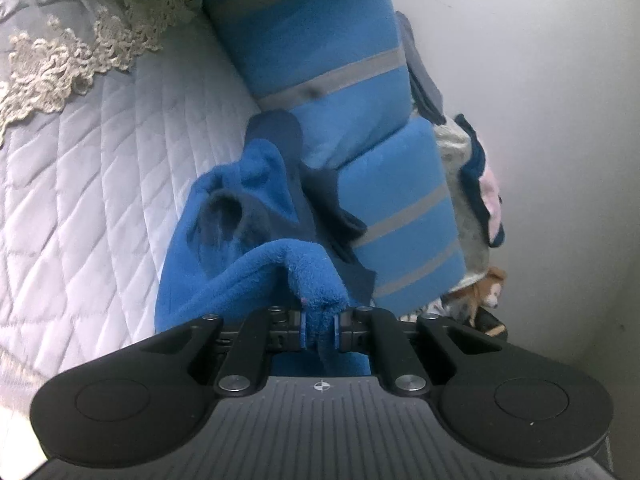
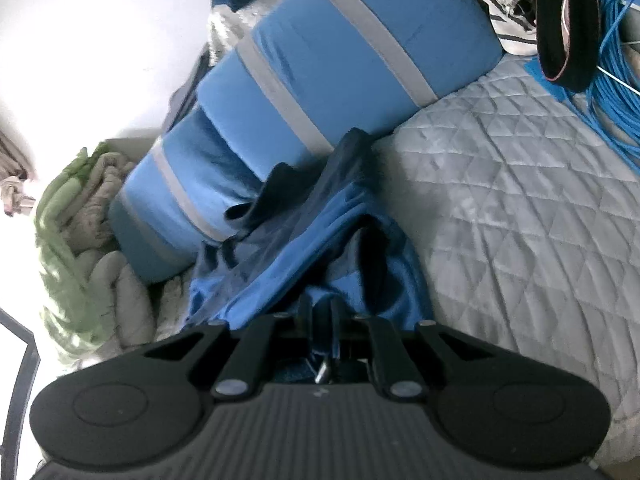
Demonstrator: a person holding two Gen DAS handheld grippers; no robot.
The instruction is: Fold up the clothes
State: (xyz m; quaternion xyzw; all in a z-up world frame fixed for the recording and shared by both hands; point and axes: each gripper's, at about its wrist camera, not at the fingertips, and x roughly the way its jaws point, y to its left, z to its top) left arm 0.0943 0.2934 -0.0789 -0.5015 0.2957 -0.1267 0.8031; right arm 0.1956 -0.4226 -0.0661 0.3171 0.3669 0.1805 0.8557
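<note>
so, on the left wrist view the quilt (image 1: 92,168) fills the left side, grey-white and diamond-stitched, with a lace trim (image 1: 68,60) lying across its upper corner. just right of it the fleece (image 1: 224,264), a blue garment with a darker navy lining, lies crumpled on the quilt and rises to the left gripper (image 1: 320,326), whose pads are clamped on a bunched fold of it. behind the fleece two blue pillows (image 1: 320,52) with grey stripes lean against the wall (image 1: 540,80); further right, wedged between pillows and wall, sit grey and navy soft things and a small brown plush toy (image 1: 490,286), too blurred to tell more. on the right wrist view a green and beige blanket (image 2: 80,240) is heaped at far left, then the pillows (image 2: 344,76), then the fleece (image 2: 304,236) spread from the pillows' foot down to the right gripper (image 2: 320,316), its fingers drawn close together on a fold of the cloth. right of that the quilt (image 2: 520,200) lies bare, and at the upper right corner a coil of blue cable (image 2: 616,80) and a black strap (image 2: 568,20) rest on it. no box or basket shows in either view.
</note>
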